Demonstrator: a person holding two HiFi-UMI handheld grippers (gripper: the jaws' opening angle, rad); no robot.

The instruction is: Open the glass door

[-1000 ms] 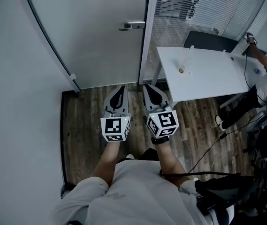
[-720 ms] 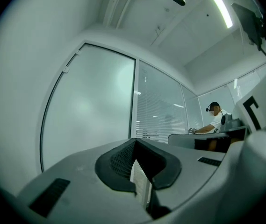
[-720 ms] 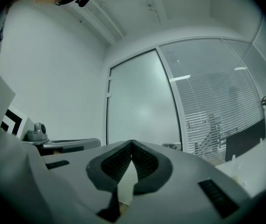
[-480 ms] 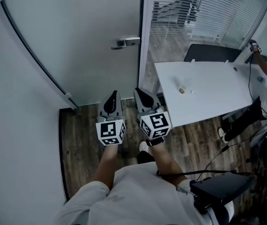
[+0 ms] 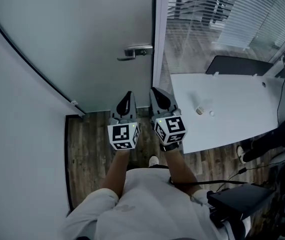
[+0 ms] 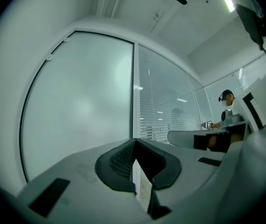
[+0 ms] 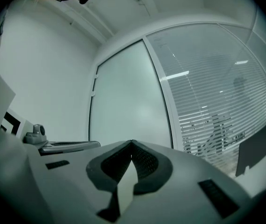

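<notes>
A frosted glass door (image 5: pixel 82 29) stands closed ahead, with a metal lever handle (image 5: pixel 134 52) near its right edge. The same frosted door (image 6: pixel 81 101) fills the left gripper view, and the door (image 7: pixel 128 106) shows in the right gripper view too. My left gripper (image 5: pixel 127 95) is shut and holds nothing. It points at the door's foot, below the handle and apart from it. Beside it my right gripper (image 5: pixel 157 91) is also shut and empty, aimed at the door frame (image 5: pixel 158 39).
A white table (image 5: pixel 227 109) with two small objects stands close on the right. Behind it runs a glass wall with blinds (image 5: pixel 217 19) and a dark chair back (image 5: pixel 237 65). A white wall (image 5: pixel 17 134) closes the left side. Cables and dark gear (image 5: pixel 242 199) lie at lower right.
Both grippers have come closer to the door together, both shut throughout. The handle and the table now sit nearer in the head view.
</notes>
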